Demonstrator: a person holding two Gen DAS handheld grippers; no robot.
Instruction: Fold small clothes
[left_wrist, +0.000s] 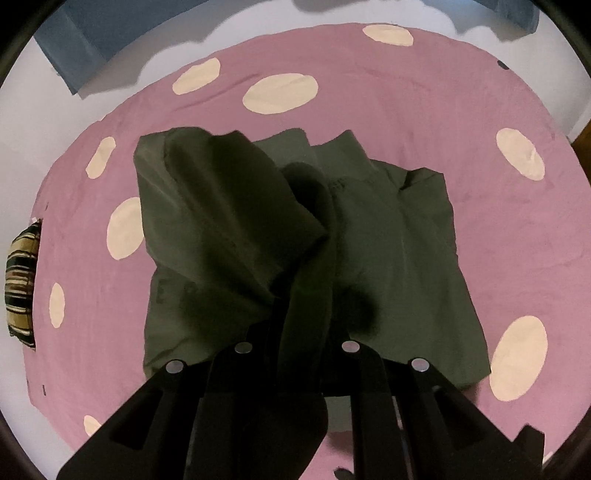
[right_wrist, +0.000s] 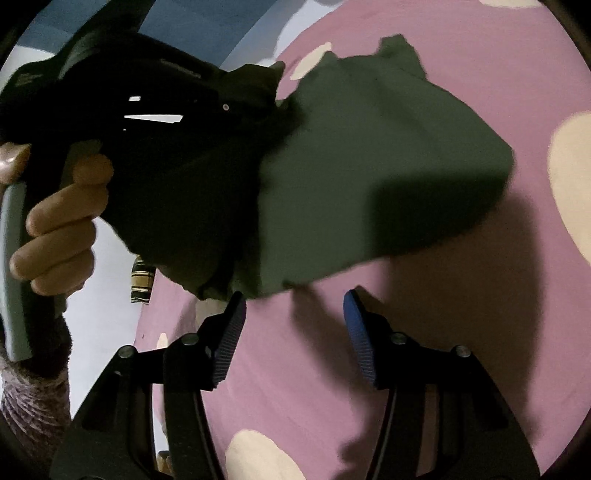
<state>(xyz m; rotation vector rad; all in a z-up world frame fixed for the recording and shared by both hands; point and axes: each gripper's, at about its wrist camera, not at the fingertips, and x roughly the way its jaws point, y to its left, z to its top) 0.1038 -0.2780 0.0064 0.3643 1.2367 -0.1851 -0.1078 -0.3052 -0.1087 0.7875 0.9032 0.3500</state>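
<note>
A dark olive-green garment (left_wrist: 388, 251) lies on a pink bedspread with cream spots (left_wrist: 517, 240). My left gripper (left_wrist: 299, 332) is shut on a bunched fold of the garment and lifts it, so cloth drapes over the fingers. In the right wrist view the lifted garment (right_wrist: 369, 166) hangs in the air above the bedspread (right_wrist: 443, 332), held by the left gripper's black body (right_wrist: 147, 122) in a person's hand. My right gripper (right_wrist: 293, 306) is open and empty just below the hanging cloth's lower edge, blue pads (right_wrist: 229, 339) apart.
A striped cushion (left_wrist: 22, 288) sits at the bed's left edge; it also shows in the right wrist view (right_wrist: 142, 280). A blue wall panel (left_wrist: 92, 37) stands beyond the bed. Pale floor borders the bedspread.
</note>
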